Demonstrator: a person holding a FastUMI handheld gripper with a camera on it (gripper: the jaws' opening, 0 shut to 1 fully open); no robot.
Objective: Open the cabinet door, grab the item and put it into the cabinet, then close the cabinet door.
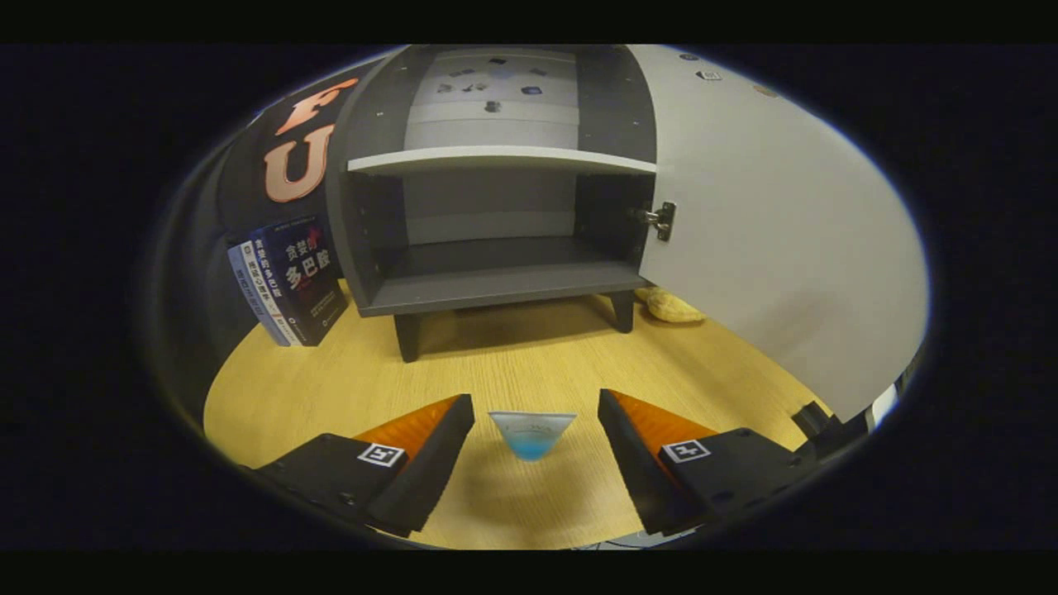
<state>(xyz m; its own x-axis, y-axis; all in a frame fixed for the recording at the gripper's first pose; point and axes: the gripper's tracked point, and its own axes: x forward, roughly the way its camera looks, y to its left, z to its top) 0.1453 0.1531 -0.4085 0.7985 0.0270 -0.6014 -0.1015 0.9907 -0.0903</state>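
Wooden table (pixel 512 364) — open cabinet (pixel 496 223); claw (pixel 536 434) spread around cup (pixel 531 435).

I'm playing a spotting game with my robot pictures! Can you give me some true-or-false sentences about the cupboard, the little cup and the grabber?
1. The cupboard door is open. True.
2. The little cup is inside the cupboard. False: it stands on the table, between the grabber's fingers.
3. The grabber is squeezing the cup. False: its fingers are open, apart from it.
4. Books lean beside the cupboard. True.
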